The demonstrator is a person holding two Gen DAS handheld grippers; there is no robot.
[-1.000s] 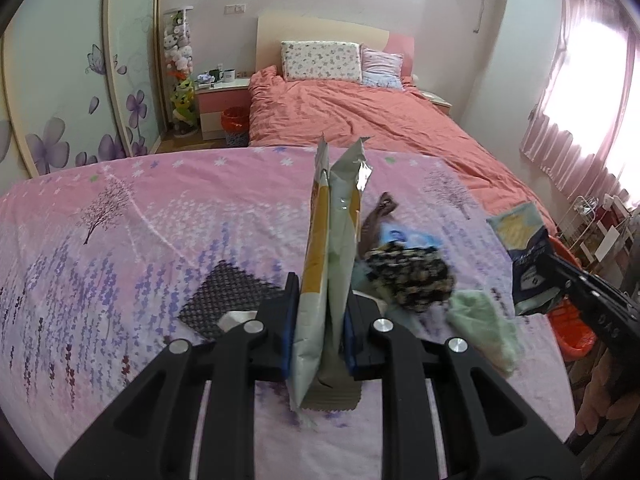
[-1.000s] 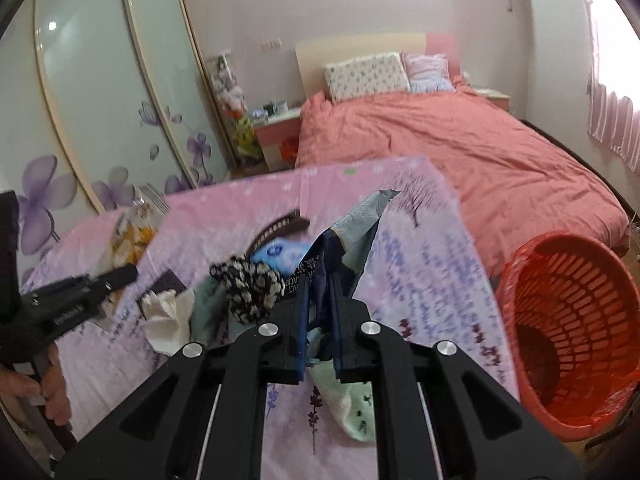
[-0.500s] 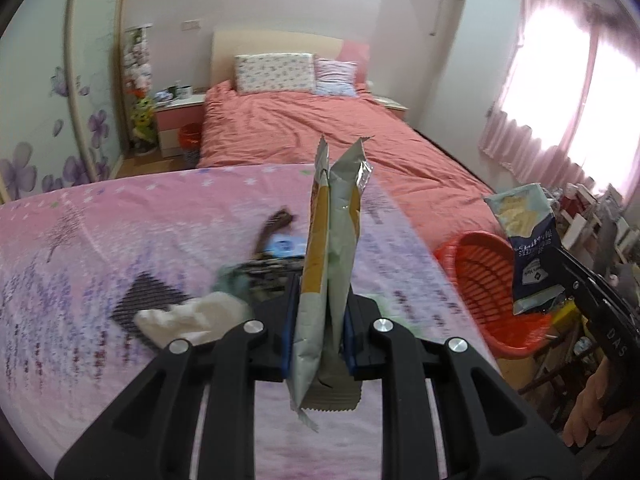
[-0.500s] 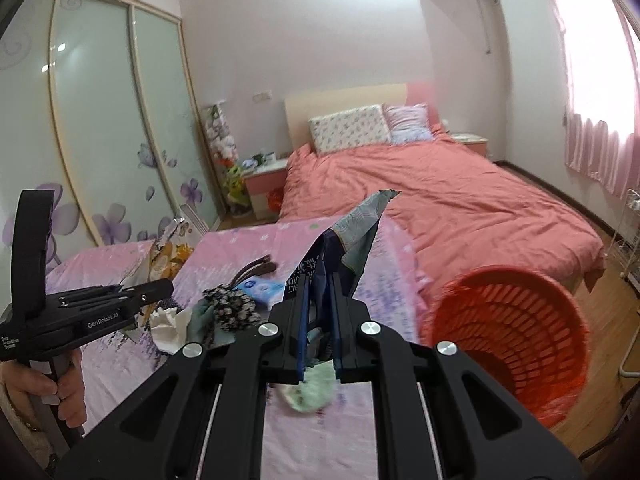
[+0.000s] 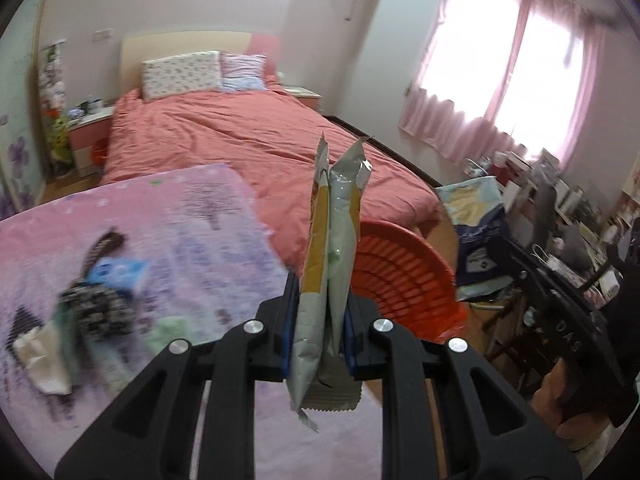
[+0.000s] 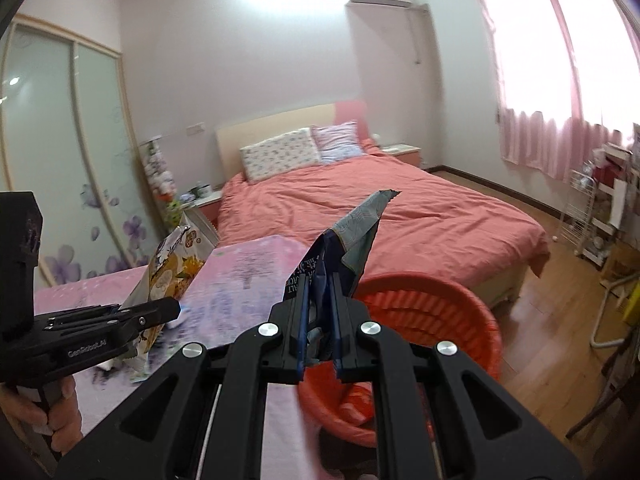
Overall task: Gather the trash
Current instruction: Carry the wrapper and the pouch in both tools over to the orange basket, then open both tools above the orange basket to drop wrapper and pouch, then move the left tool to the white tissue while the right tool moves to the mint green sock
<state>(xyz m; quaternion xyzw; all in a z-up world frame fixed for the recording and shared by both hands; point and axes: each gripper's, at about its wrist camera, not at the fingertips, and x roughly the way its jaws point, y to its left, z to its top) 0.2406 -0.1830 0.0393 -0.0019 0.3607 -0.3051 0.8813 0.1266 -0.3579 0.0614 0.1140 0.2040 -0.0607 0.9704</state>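
Crinkly foil wrapper [image 5: 328, 248] in left gripper [image 5: 318, 334], ribbed orange basket [image 5: 400, 276] behind.

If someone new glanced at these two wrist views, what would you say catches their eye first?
Probably the two wrappers held upright: a yellow and silver snack bag clamped in the left gripper, and a dark blue packet in the right gripper. Just behind both sits the bright orange basket, on the floor between the pink-covered table and the coral bed.

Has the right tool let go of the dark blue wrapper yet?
No: in the right wrist view the right tool is clamped on the dark blue wrapper, which stands up in front of the red basket.
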